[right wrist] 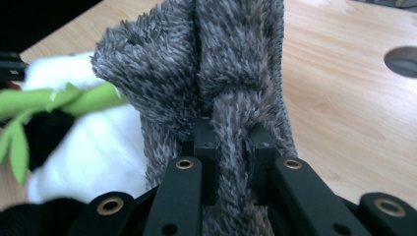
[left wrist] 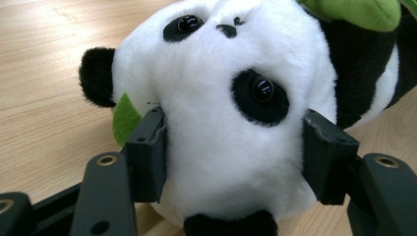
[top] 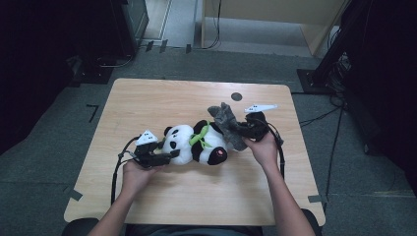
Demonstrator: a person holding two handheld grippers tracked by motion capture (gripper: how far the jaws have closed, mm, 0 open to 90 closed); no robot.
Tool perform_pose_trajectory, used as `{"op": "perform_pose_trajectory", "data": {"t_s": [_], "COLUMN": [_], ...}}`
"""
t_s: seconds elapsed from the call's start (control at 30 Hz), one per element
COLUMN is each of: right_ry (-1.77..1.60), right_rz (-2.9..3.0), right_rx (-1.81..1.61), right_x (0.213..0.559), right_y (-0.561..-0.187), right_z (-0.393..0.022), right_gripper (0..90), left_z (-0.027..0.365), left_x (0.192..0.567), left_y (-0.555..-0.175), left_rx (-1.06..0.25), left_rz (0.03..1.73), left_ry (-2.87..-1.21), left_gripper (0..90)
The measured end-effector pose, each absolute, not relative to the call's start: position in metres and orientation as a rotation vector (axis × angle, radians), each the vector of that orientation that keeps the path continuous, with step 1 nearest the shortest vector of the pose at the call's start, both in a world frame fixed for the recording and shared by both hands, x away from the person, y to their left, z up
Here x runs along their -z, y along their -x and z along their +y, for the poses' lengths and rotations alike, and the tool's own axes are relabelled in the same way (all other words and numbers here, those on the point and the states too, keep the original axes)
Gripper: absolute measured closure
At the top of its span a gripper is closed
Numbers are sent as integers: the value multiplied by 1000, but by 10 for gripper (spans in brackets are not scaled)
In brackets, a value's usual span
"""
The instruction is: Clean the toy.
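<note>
High view: a plush panda [top: 194, 142] lies on its side near the middle of the wooden table [top: 162, 98], its white head toward the left and its black-and-white body toward the right, with a green leaf collar [top: 199, 136] around its neck. The left gripper [top: 164, 156], held in the person's left hand [top: 135, 174], reaches in from the near left and meets the panda's head. The right gripper [top: 243, 130], held in the right hand [top: 263, 150], sits at the right end of the toy, where a grey fuzzy cloth [top: 227, 123] rises above the panda's body. A small dark round hole [top: 236, 96] lies in the tabletop farther back. Left gripper view: the jaws stand about half spread, one on each side of the panda's white head [left wrist: 221, 123]; the two black pads [left wrist: 150, 152] rest against the fur at both cheeks, and the fur bulges slightly between them, so the head is clamped in a wide grip. A green leaf [left wrist: 125, 120] shows behind the left pad, and the tabletop [left wrist: 44, 88] lies behind the head. Right gripper view: the jaws are pressed nearly together and pinch a narrow fold of the grey cloth [right wrist: 206, 69], which passes between the pads [right wrist: 204, 142] and fans out above them. The panda's white fur [right wrist: 98, 152] and green collar [right wrist: 59, 101] lie to the left, just beside the cloth, and the hole [right wrist: 403, 60] shows at the far right.
</note>
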State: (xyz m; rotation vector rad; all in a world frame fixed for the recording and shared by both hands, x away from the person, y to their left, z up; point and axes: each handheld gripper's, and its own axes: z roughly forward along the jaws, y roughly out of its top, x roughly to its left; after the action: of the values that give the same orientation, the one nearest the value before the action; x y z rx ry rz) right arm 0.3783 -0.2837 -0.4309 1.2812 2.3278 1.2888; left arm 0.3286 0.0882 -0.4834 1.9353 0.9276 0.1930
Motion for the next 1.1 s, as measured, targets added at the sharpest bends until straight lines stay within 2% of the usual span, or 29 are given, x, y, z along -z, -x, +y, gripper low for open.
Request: {"op": "perform_pose_trajectory", "data": {"t_s": [0.2,0.43,0.53,0.63,0.93,1.1], "right_ry": [-1335,-1297,-1243,-1126,-996,-989], "right_rz": [2306,2184,2184,2243,2439,2523], "right_rx": [-1251,-1364,-1425,-1457,-1380,-1304], "right_x": [433,400,386,378,397,419], "right_y": [-376,-362,-356,-349,-350,-357], "right_z": [-295,-308,-303,-280,-231,-220], "right_gripper": [810,810,809,800,800,794], "left_z": [87,87,87,86,85,83], "left_x": [484,484,485,485,487,494], "left_y": [-329,-330,-330,-330,-331,-338], "left_rx": [-205,-194,-201,-199,-183,-153], "left_rz": [910,906,899,895,888,922], "left_ry": [-1933,-1922,-1918,-1915,-1903,-1909], "left_gripper": [328,257,219,178,109,11]}}
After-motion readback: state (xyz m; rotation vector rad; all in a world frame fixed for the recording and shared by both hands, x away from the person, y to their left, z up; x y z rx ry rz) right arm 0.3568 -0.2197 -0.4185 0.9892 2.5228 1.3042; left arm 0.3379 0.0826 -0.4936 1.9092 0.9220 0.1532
